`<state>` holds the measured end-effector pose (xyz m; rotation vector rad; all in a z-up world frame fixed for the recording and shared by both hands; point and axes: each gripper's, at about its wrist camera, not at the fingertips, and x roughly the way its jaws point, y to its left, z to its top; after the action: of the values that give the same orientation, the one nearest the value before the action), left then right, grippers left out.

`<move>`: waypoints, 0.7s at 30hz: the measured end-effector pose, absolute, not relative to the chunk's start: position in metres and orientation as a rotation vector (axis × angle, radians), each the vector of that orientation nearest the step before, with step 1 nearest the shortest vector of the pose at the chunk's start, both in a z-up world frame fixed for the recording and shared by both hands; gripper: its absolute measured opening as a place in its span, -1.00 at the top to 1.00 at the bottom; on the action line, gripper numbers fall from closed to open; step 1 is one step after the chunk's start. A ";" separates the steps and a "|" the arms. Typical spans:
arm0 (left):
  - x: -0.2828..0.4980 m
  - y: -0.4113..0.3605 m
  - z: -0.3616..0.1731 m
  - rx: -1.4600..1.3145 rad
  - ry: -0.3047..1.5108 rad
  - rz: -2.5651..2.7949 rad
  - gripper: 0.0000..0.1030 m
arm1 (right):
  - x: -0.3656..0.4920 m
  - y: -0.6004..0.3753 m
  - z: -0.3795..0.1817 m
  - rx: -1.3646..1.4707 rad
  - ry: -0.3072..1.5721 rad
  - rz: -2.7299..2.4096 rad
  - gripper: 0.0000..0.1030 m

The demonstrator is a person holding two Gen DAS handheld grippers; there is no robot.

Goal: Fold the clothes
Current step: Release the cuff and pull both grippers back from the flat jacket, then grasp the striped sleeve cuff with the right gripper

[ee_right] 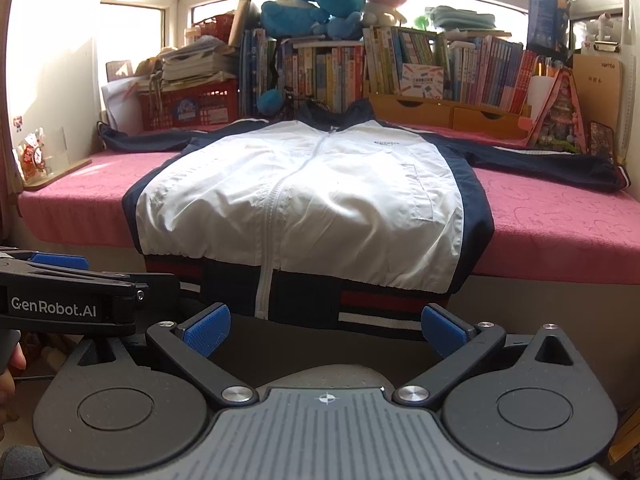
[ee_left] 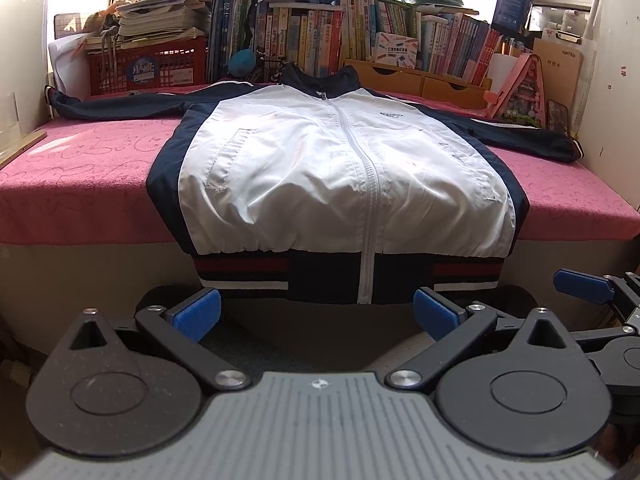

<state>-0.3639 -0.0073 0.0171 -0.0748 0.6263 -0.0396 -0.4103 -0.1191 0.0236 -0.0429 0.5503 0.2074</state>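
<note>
A white and navy zip jacket [ee_left: 336,168] [ee_right: 304,204] lies face up on a pink-covered platform [ee_left: 88,176] [ee_right: 560,224]. Its sleeves are spread to both sides, and its striped hem hangs over the front edge. My left gripper [ee_left: 316,314] is open just below and in front of the hem, holding nothing. My right gripper [ee_right: 326,330] is also open, below the hem's right half, empty. In the left wrist view the right gripper shows at the right edge [ee_left: 592,292]. In the right wrist view the left gripper shows at the left edge [ee_right: 60,280].
Behind the jacket stand a row of books [ee_left: 360,32], a red crate [ee_left: 148,66] with stacked papers, wooden drawers [ee_left: 424,80] and plush toys [ee_right: 320,0]. A pink bag [ee_left: 520,96] leans at the right. A hand [ee_right: 12,364] holds the left gripper.
</note>
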 end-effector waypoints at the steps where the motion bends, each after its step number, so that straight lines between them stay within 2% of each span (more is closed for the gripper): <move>1: -0.362 -0.008 0.017 -0.071 0.628 -0.040 -1.00 | -0.410 -0.119 0.023 -0.044 0.550 0.206 -1.00; 15: -0.304 -0.001 0.041 -0.026 0.639 -0.046 -1.00 | -0.372 -0.119 0.020 -0.165 0.555 0.300 -1.00; 21: -0.248 0.024 0.071 -0.021 0.545 -0.020 -1.00 | -0.300 -0.186 0.046 0.011 0.471 0.165 -1.00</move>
<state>-0.2478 0.0242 0.0705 -0.0208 0.5447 -0.0198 -0.2999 -0.1857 0.0456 0.0109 0.4712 0.1648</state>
